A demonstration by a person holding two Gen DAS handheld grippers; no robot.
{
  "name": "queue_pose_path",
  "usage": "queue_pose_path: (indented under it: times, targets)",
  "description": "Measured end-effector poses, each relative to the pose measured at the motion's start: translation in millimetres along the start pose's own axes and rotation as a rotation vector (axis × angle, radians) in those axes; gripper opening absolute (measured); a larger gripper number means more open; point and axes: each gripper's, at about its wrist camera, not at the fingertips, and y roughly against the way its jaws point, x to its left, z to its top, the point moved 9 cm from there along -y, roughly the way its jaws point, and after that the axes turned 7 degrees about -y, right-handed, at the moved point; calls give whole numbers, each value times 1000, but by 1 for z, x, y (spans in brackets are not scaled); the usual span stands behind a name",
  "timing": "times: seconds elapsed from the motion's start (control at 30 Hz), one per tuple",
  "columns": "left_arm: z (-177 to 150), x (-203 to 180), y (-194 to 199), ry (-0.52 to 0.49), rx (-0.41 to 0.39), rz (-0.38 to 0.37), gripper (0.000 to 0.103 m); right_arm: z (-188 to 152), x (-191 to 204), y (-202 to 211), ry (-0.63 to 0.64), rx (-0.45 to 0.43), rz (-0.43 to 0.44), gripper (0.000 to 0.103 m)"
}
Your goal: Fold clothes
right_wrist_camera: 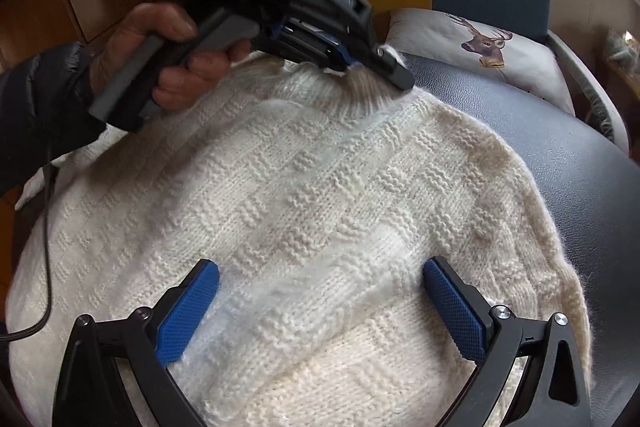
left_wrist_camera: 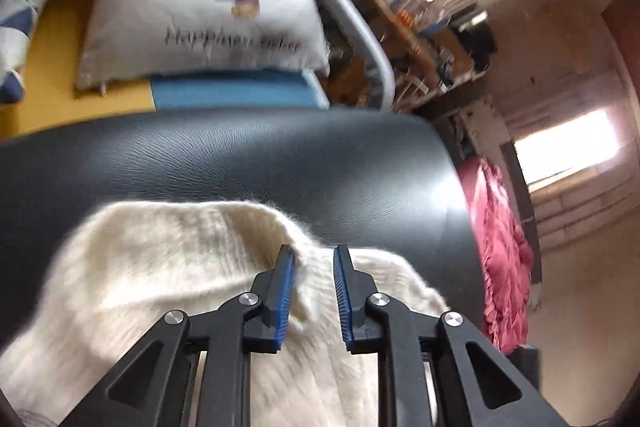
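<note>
black leather seat (right_wrist_camera: 560,155) with a cream knit sweater (right_wrist_camera: 304,187) spread flat on it. right tool (right_wrist_camera: 320,307) hovers wide apart over the middle, gripping nothing. left tool (left_wrist_camera: 314,287) sits at the collar (fuzzy edge between its pads, not pinched), hand (right_wrist_camera: 160,59) on its handle.

Under both tongs lies the sweater (right_wrist_camera: 320,187): cream wool, chunky knit in raised blocks, fuzzy at the edges. Beneath and beyond it, the black seat (left_wrist_camera: 280,163) looks like leather, grained with a soft sheen. The left gripper (left_wrist_camera: 314,267) is matt black plastic with ribbed blue pads (left_wrist_camera: 286,291) and shiny metal pins; the right gripper (right_wrist_camera: 320,287) wears cross-hatched blue pads (right_wrist_camera: 188,311). Ahead of the left tongs, a pillow (left_wrist_camera: 192,11) of pale woven cloth, matt. Right of them, pink ruffled fabric (left_wrist_camera: 504,259).
</note>
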Motion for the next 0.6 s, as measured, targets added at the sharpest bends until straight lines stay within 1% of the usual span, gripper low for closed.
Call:
queue_pose_path:
  times: [0.03, 0.13, 0.2, 0.27, 0.3, 0.37, 0.43, 0.5, 0.6]
  targets:
    - [-4, -1, 16, 11, -36, 1, 20, 0, 0, 1, -1, -2, 2, 103]
    - [-29, 5, 56, 27, -119, 90, 20, 1, 0, 4, -12, -9, 21, 103]
    - [-53, 11, 75, 26, -136, 139, 20, 3, -2, 7, -34, 0, 37, 103]
    - [-74, 19, 86, 26, -144, 182, 20, 7, -3, 13, -77, 33, 56, 103]
    - [-83, 23, 90, 25, -147, 200, 20, 14, -1, 20, -114, 24, 108, 103]
    - [-100, 30, 97, 25, -153, 234, 20, 32, 5, 36, -195, -10, 240, 103]
    - [-110, 35, 96, 35, -157, 244, 20, 56, 14, 45, -264, -28, 350, 103]
    - [-113, 38, 91, 31, -159, 253, 20, 87, 24, 42, -332, -44, 464, 103]
    - [-112, 34, 96, 2, -177, 266, 20, 130, 36, 19, -418, -45, 591, 103]
